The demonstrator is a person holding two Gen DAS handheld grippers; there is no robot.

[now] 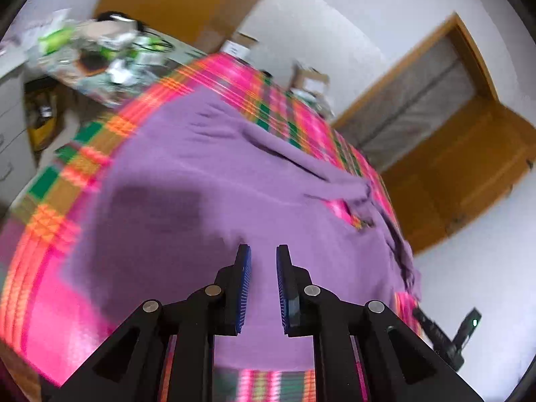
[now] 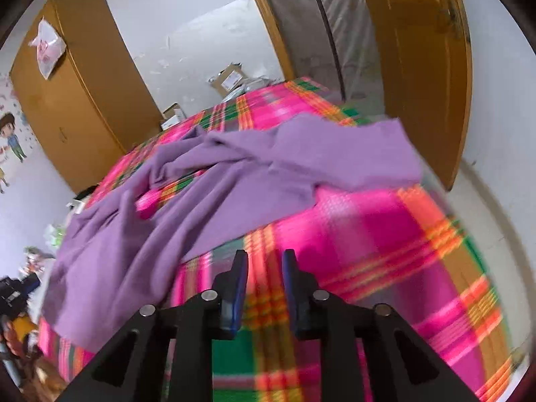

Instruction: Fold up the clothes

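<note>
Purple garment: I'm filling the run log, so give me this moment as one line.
purple garment: spread, rumpled, unfolded | plaid blanket: underneath | left gripper: open, empty, over garment | right gripper: open, empty, over blanket

A pink plaid bedspread (image 2: 385, 234) covers the bed across the frame centre. A wooden wardrobe (image 2: 77, 93) stands upper left, cardboard boxes (image 2: 231, 78) at upper centre. An open wooden door (image 2: 422, 60) occupies the upper right.

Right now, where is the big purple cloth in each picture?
Left wrist view: the purple knit garment fills the middle, spread on the bed beyond the open left tool.
Right wrist view: it lies rumpled across the left and centre, up-left of the open right tool.
Shared landmark: the pink plaid blanket under it.
</note>
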